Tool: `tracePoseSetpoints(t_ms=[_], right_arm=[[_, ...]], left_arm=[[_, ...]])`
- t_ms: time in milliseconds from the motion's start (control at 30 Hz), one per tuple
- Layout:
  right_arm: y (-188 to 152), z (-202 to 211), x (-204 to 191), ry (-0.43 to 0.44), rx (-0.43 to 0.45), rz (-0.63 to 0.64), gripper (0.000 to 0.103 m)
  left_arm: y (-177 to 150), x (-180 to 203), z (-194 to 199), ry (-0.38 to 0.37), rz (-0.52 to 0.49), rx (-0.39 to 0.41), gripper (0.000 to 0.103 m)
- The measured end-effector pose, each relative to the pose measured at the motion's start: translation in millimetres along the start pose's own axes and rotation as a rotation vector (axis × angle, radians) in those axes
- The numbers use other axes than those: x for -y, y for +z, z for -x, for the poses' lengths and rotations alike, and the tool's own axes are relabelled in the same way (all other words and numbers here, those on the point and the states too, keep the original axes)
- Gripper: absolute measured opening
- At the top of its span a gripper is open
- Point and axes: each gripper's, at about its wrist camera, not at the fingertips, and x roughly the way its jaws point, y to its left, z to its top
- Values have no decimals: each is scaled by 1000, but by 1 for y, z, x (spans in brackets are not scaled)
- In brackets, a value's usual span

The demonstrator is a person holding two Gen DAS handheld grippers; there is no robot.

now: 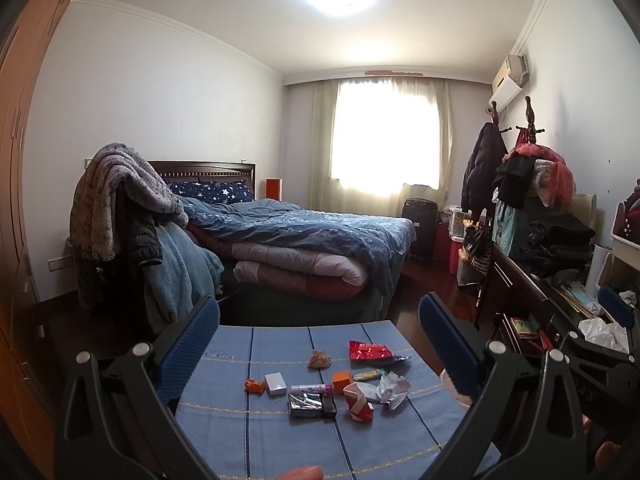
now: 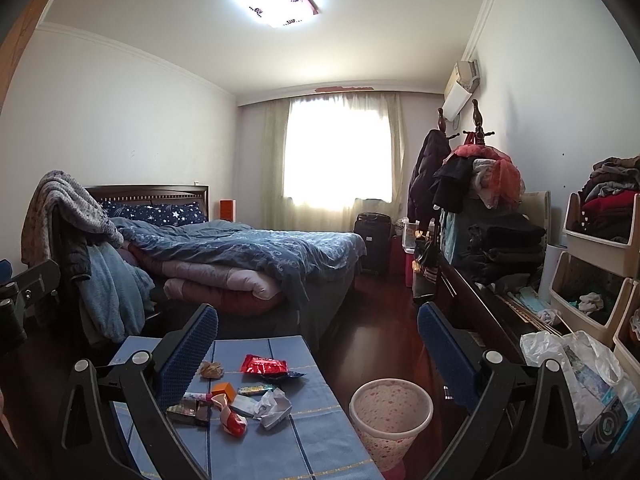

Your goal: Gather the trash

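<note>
From the left wrist view, the left gripper [image 1: 320, 344] hangs with its jaws spread wide and nothing between them, above a small table [image 1: 248, 440] covered in blue striped cloth. The trash lies in a loose cluster toward the far right of that top: a red foil wrapper [image 1: 370, 351] near the far edge, a crumpled brown scrap [image 1: 319, 359] beside it, a crumpled white paper ball [image 1: 394, 388] near the right edge, a red and white carton [image 1: 359, 402] just beside the paper, a dark foil pack [image 1: 311, 405], a pink and white tube [image 1: 311, 388], a small white box [image 1: 275, 383] and an orange box [image 1: 342, 380]. All of it looks light; the paper ball and foil should crush under the pads and are best pinched across their bulk, while the boxes are stiffer and would take a grip on 2 flat opposite faces, and the glossy foil may slip. The waste bin is not visible here, and a blurred fingertip cuts into the bottom edge. From the right wrist view, the right gripper [image 2: 318, 344] is likewise wide apart and empty, above the table's right edge. A pale speckled waste bin [image 2: 390, 420] stands on the floor just beside that edge, and it looks empty as far as its inside shows. The gripper's left finger hides the small white box and part of the dark foil pack, and the tube shows only partly. Printing on the wrappers is too small to read.
</note>
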Motion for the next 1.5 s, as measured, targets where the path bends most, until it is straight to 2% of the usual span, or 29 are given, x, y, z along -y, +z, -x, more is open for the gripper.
tracePoseSetpoints(t_ms=[567,967,1267,1367,1500], right_arm=[[-8,-11,-9,21,-34,10,100],[-25,-52,-11,36,-118,5,100],[-59,-115,-26,83,-274,11,100],[-77,-140,-31,135,-327,8,100],[-108,-175,-42,185,-433,17,100]], left_arm=[[-9,-6,-13,9,-3,-33,100],[-23,-5,-55,20,-5,-106,100],[-51,-11,-119,32,-3,-223,100],[-68,-17,-147,48,-3,-277,100],[-107,-33,-190,82,10,-393,100]])
